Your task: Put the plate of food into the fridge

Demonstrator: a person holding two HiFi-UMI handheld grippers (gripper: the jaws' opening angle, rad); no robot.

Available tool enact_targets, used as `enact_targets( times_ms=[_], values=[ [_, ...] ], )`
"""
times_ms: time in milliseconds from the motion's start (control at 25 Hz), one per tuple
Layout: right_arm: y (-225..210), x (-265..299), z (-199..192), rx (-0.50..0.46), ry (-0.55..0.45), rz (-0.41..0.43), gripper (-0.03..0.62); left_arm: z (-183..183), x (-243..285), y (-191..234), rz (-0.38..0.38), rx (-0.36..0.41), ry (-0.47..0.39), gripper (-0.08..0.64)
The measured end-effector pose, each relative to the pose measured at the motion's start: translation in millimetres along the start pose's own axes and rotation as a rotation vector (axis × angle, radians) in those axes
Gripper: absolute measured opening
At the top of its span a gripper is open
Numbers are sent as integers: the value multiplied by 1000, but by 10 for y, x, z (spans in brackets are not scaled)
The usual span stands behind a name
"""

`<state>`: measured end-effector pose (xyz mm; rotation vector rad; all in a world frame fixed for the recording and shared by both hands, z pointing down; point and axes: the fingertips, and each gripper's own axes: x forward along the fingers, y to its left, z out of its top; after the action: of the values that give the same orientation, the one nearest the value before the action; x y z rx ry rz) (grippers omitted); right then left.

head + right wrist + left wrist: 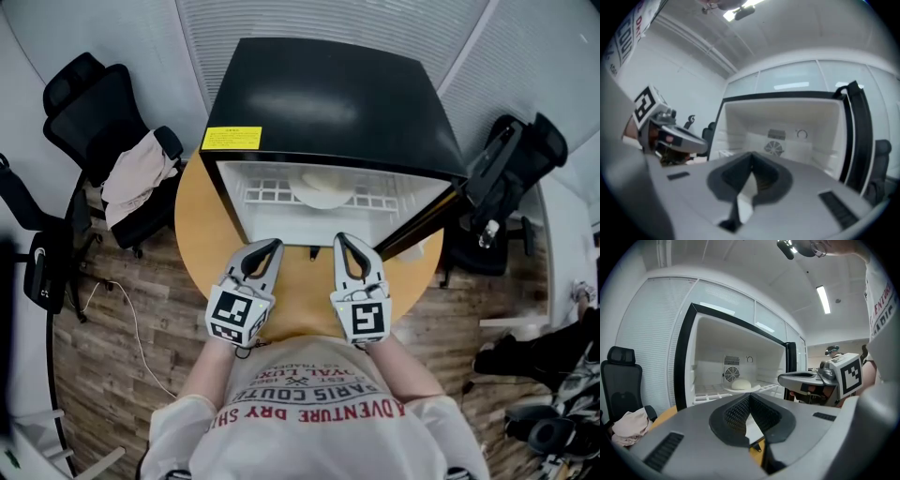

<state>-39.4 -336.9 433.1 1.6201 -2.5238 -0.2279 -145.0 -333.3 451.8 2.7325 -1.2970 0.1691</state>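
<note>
Both claws shut and empty: left claw (270, 247), right claw (343, 240), side by side over tabletop (202, 234) | plate (321, 194) already on shelf (265, 195) in open fridge (328, 94) | plate probably stiff, light, breakable; food may slide | grip rim, keep level

head: steeply down onto fridge (328, 103) | both gripper views: level, near, facing in | shared: fridge interior

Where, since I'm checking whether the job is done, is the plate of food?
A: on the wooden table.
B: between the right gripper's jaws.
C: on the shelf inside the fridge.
C: the plate of food rests on the white wire shelf inside the open fridge.
</note>
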Motion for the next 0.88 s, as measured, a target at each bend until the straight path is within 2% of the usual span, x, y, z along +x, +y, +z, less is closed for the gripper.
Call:
enact_targets(
  times_ms=[160,400,880],
  values=[
    [91,-57,66,32,-20,49,28,34,-29,-32,-1,5,-13,26],
    [257,-120,46,17,-1,128,28,126,-68,-76,1,16,-50,27],
    [253,-115,28,54,25,142,28,180,-65,-112,-10,25,-64,26]
  ],
)
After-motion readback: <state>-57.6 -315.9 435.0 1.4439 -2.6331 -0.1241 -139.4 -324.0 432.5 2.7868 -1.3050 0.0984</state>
